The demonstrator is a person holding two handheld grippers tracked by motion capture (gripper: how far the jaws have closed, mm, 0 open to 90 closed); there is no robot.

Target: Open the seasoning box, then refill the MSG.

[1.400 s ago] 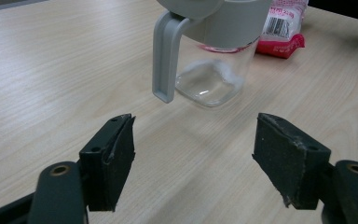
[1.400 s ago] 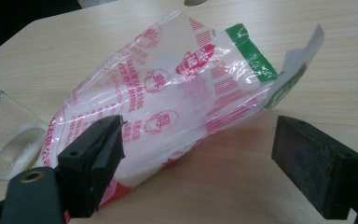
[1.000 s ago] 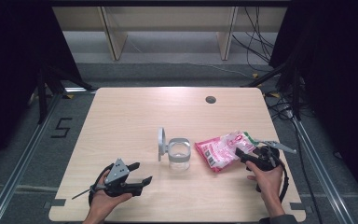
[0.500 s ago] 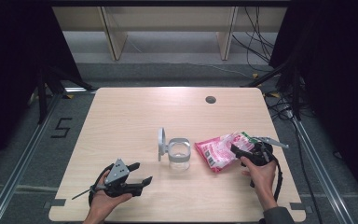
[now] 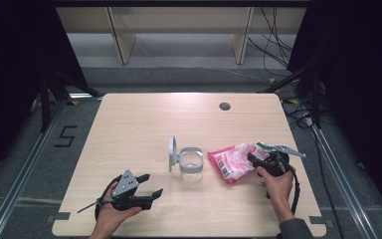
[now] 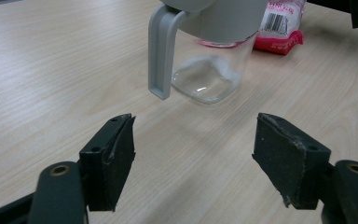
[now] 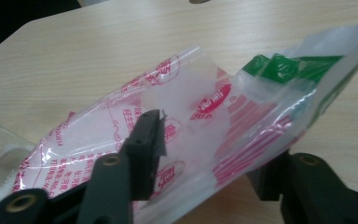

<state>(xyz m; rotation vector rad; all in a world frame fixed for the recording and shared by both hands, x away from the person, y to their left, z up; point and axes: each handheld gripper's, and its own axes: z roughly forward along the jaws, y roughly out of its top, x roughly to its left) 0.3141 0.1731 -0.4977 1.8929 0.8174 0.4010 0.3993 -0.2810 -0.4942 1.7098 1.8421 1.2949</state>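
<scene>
2 black jaws of the right gripper (image 7: pixel 205 154) have just been closing around the pink bag (image 5: pixel 235 160), just right of the clear jug (image 5: pixel 189 163). Squeeze the film firmly before lifting. Near the jug's front-left, the left gripper (image 5: pixel 146 186) waits wide open.

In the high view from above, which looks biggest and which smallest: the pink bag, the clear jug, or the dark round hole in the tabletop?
1. Pink bag, the widest.
2. Clear jug with its grey handle, close behind the bag, so that order is unsure.
3. Dark round hole, clearly smallest, though it lies farther from the camera.
</scene>
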